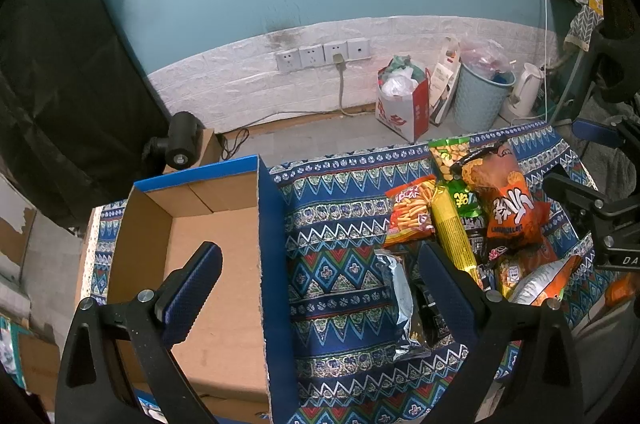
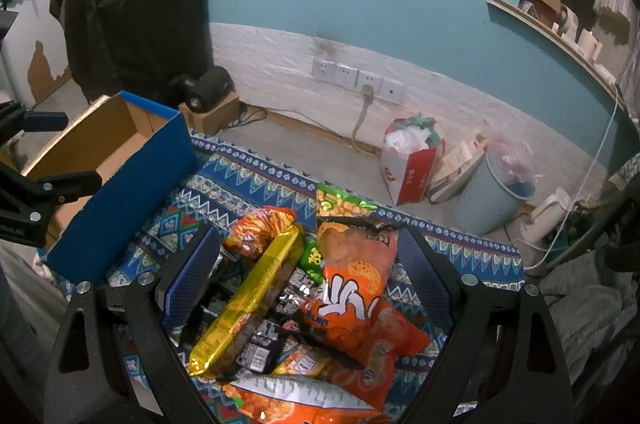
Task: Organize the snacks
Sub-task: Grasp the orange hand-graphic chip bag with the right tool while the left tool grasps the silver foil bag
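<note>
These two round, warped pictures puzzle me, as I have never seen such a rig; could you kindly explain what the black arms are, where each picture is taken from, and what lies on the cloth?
There is no robot here: a person holds one pair of hand-held tongs in each hand, and each carries a wide-angle camera looking forward along its two blue-padded fingers, hence the round distortion. In the left wrist view, the left tongs stand open and hold nothing, straddling the right wall of an open blue cardboard box, in which no snacks show. In the right wrist view, the right tongs are likewise open and empty, above a heap of snacks. All this rests on a blue patterned cloth. The heap includes a long yellow foil packet, a large orange crisp bag and a green nut bag. A silver foil packet lies slightly apart, nearer the box.
</note>
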{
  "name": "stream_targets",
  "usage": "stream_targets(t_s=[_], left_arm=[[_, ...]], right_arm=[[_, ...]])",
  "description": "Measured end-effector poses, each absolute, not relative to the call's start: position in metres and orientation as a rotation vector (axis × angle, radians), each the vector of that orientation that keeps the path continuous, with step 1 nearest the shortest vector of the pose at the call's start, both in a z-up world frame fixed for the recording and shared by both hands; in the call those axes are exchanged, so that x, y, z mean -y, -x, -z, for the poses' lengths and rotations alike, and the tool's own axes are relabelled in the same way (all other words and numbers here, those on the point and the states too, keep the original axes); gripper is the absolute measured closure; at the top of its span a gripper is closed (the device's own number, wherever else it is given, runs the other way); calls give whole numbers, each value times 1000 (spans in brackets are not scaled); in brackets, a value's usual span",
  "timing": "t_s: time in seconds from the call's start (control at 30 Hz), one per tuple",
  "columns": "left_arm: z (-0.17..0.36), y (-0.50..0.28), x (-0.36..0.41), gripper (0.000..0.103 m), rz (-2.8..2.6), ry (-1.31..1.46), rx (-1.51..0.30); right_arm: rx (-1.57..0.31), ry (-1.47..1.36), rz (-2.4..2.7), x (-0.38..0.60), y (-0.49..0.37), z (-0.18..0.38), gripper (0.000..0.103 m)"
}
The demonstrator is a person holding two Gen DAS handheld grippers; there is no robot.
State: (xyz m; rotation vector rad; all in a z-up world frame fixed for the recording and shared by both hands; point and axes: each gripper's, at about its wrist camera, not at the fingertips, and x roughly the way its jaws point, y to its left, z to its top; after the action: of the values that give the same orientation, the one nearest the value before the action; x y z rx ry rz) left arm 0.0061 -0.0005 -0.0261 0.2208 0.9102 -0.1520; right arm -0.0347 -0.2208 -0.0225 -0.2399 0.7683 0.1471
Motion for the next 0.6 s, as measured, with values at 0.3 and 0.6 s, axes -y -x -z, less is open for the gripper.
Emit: stream_targets(t_s=[0.3, 0.6], left_arm=[[49, -24, 1, 3, 175, -183, -1009], [87, -37, 20, 3, 184, -242, -1102]], right_arm=[[-827, 216, -110, 233, 26, 33, 14], [-925, 177, -43, 257, 5, 61, 14]])
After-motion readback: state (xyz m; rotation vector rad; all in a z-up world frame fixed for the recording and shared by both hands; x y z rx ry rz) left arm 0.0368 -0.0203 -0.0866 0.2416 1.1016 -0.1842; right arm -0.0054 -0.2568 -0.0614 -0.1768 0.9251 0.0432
